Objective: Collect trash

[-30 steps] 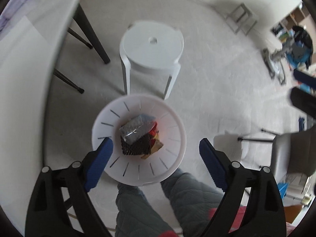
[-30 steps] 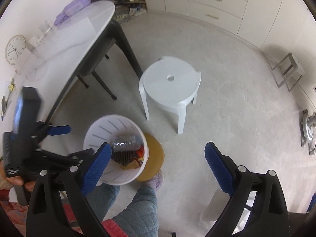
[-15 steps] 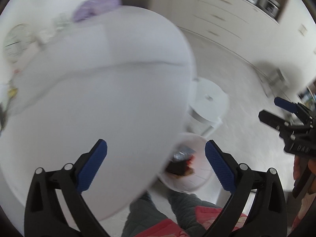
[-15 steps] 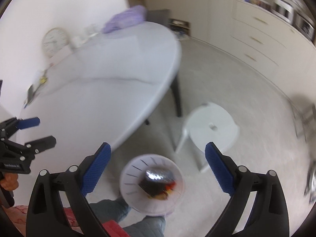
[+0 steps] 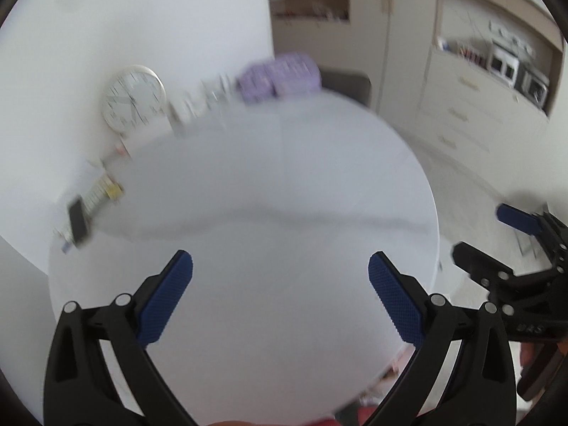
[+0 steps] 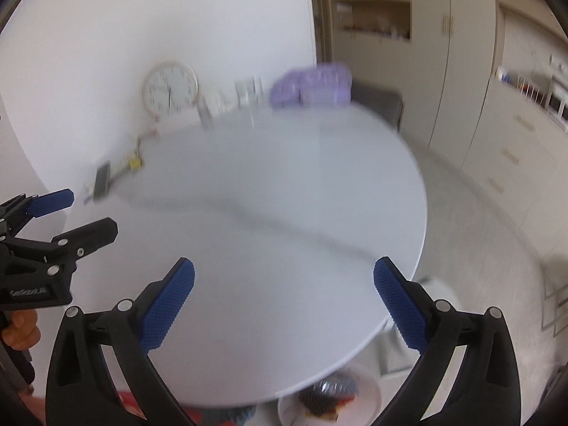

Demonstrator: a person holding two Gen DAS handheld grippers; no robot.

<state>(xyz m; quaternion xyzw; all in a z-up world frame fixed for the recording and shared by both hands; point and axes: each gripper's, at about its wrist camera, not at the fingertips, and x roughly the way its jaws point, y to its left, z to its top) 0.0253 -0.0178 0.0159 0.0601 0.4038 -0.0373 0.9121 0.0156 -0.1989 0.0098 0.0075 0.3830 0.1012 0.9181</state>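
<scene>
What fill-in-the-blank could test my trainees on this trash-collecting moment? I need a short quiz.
1. Both the left tool and the right tool have jaws that stand ____.
2. The round clock leans against the ____.
3. The purple bundle lies at the table's ____ edge.
4. The white bin with trash sits on the floor, partly under the ____.

Missing words: open; wall; far; table

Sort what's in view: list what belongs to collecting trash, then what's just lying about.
Job:
white bin, under the table edge
wrappers in it
left gripper, open, empty
right gripper, open, empty

Lying about:
round white table
wall clock
purple bundle
glasses
phone
</scene>
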